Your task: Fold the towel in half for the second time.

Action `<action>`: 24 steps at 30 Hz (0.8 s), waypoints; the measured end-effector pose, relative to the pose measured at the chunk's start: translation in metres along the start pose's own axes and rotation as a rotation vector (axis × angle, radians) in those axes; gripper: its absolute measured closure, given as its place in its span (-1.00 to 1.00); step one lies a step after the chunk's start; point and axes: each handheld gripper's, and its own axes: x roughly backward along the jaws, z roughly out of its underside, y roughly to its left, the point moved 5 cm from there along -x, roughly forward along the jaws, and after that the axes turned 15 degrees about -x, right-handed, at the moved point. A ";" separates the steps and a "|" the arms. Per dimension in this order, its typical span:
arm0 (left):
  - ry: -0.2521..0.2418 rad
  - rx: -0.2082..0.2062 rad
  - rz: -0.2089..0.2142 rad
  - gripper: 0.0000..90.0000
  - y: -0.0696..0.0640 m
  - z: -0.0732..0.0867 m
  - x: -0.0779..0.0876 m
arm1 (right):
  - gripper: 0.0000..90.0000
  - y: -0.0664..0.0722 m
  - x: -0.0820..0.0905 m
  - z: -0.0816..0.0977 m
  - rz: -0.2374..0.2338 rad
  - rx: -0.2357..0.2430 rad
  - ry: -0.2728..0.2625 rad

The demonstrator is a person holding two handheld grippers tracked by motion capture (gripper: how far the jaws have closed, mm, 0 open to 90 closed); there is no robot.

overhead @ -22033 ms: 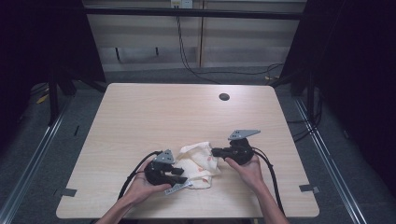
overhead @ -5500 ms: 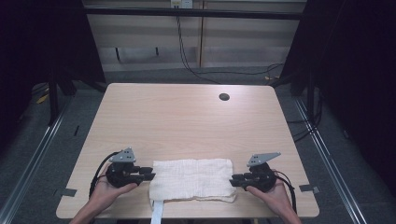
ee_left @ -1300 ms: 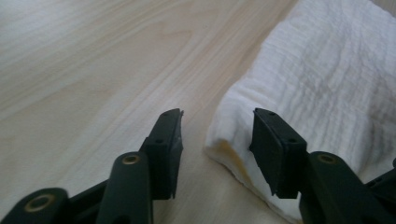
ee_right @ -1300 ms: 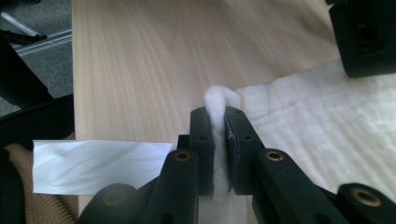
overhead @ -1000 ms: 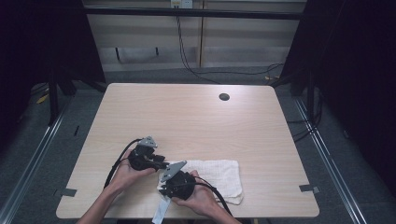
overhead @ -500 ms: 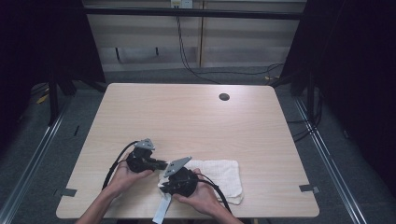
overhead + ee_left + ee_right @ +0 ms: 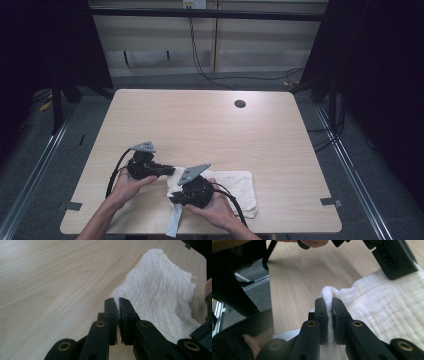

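White waffle-weave cloth [image 7: 227, 186] folded on light wooden desk [image 7: 200, 125], near front edge. Left claw [image 7: 119, 305] pinching cloth's left corner; right claw [image 7: 328, 305] clamped on cloth fold, for next folding.

A lab recording bay, not a home.
A bare wooden table [image 7: 200, 135] stands on grey floor [image 7: 45, 160] between metal rails [image 7: 350, 175], with black curtains [image 7: 380, 75] at both sides, loose cables [image 7: 210, 70] along the back wall and tape marks [image 7: 331, 202] on the tabletop.
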 end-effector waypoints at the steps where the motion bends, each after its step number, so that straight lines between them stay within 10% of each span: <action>1: 0.000 0.000 0.000 0.90 0.000 0.000 0.000 | 0.89 0.000 0.000 0.000 0.000 0.000 0.000; 18: 0.025 0.041 -0.072 0.90 0.011 0.016 0.055 | 0.89 0.033 -0.028 -0.033 -0.076 -0.001 -0.054; 24: 0.005 0.024 -0.036 0.90 0.005 0.001 0.042 | 0.89 0.035 -0.019 -0.030 -0.084 -0.027 -0.104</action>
